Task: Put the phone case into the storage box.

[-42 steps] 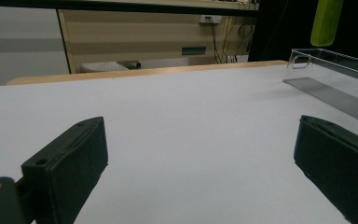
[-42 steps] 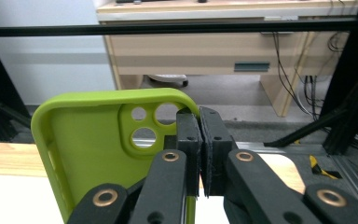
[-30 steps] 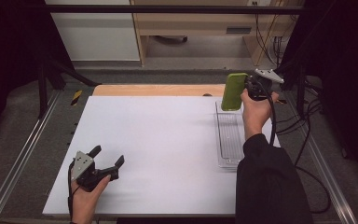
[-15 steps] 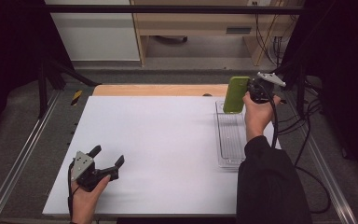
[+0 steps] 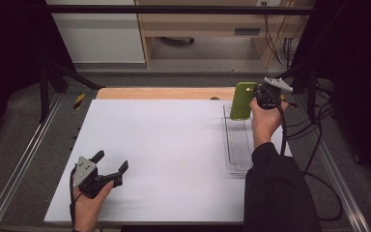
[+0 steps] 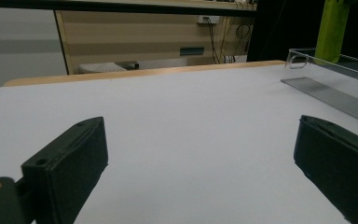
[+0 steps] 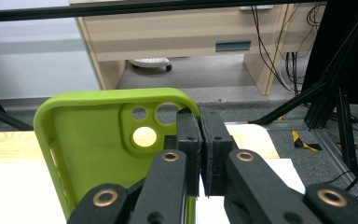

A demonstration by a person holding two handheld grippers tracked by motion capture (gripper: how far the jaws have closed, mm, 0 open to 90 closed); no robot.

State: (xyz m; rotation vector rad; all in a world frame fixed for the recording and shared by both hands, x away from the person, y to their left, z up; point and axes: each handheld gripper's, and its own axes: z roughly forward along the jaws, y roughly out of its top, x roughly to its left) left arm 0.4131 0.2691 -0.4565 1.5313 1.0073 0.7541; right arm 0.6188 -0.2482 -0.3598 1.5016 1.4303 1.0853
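While resting low on the white table, left gripper spread wide with nothing between, clear plastic tray partly behind forearm, right gripper clamped on lime-green phone case edge, lower part cut off, case shifted slightly rightward.

Left gripper jaws wide apart over white table; clear tray and green phone case far right.
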